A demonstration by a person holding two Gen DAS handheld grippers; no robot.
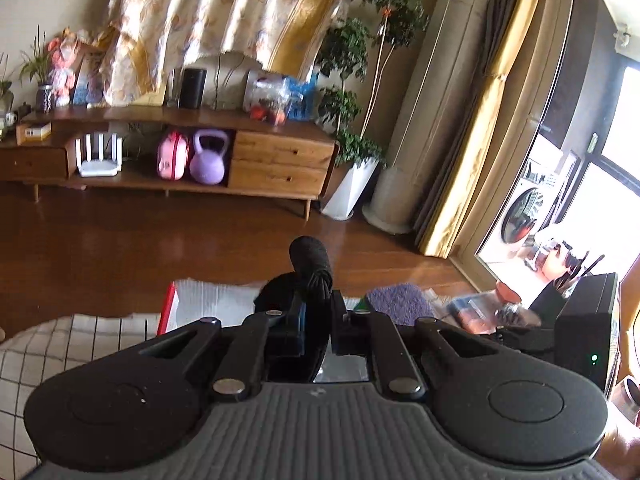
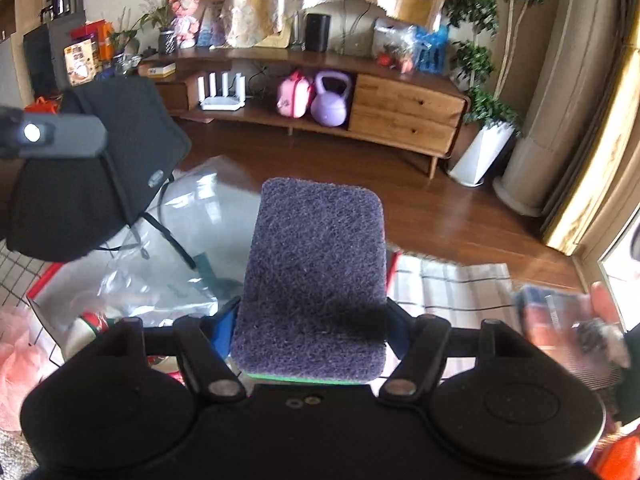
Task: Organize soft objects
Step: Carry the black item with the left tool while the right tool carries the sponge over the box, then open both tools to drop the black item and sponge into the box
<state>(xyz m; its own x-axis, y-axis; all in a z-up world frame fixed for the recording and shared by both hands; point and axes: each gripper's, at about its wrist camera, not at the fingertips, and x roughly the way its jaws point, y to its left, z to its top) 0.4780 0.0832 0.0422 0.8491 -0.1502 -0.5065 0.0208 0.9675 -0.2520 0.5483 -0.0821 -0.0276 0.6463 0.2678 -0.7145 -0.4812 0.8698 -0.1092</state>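
My left gripper is shut on a black fabric item that sticks up between its fingers. In the right wrist view this same black fabric hangs from the left gripper at the upper left. My right gripper is shut on a purple scouring sponge with a green underside, held flat above the table. The sponge also shows in the left wrist view, to the right of my left gripper.
A checked cloth covers the table. A wire basket with clear plastic bags sits at the left. A pink mesh puff lies at far left. A wooden TV cabinet stands across the wooden floor.
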